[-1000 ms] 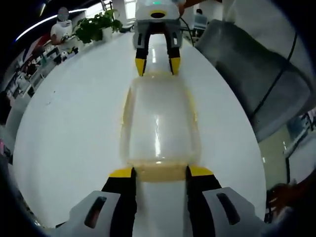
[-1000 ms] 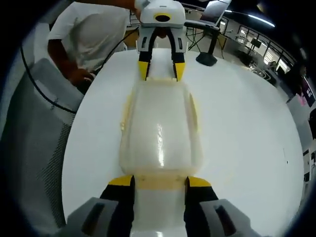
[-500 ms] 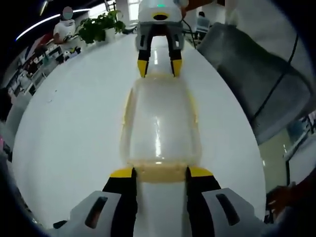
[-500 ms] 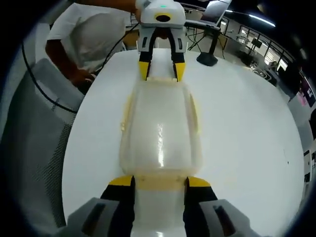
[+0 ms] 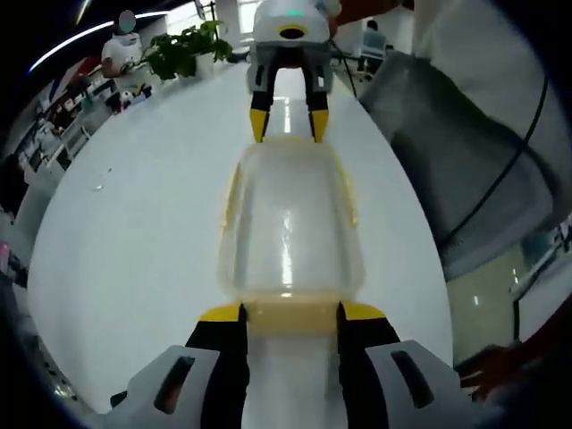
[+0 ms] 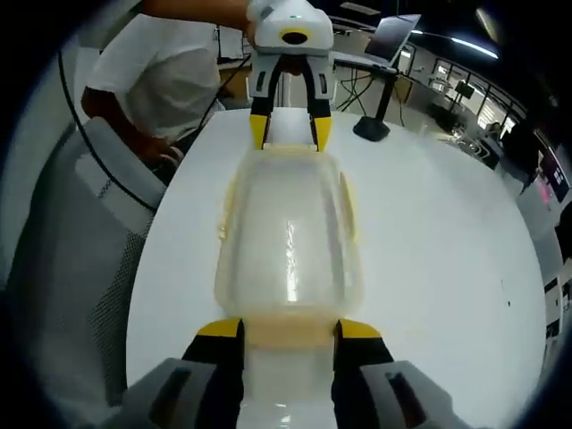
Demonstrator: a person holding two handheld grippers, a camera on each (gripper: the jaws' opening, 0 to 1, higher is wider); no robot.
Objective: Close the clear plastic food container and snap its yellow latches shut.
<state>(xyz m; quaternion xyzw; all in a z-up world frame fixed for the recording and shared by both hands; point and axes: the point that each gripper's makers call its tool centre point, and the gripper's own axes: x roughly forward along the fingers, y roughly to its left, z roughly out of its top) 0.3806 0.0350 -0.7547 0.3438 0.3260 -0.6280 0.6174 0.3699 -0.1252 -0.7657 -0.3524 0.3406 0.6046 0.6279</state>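
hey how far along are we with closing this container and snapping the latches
Done: the lid lies on the clear container. In hand: the left gripper and right gripper each straddle a yellow end latch, at opposite ends. Left: whether any latch, end or side, has snapped shut can't be told.

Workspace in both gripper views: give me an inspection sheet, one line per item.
Surface: white table, round edge, glossy.
Job's things: clear container with lid on; yellow end latches between each gripper's jaws; side latches yellow.
Clutter: black stand at the far edge.
Grippers: left gripper and right gripper at opposite ends, jaws apart.
Cables: black cable over grey chair.
Surroundings: potted plant, person in white shirt, office desks.
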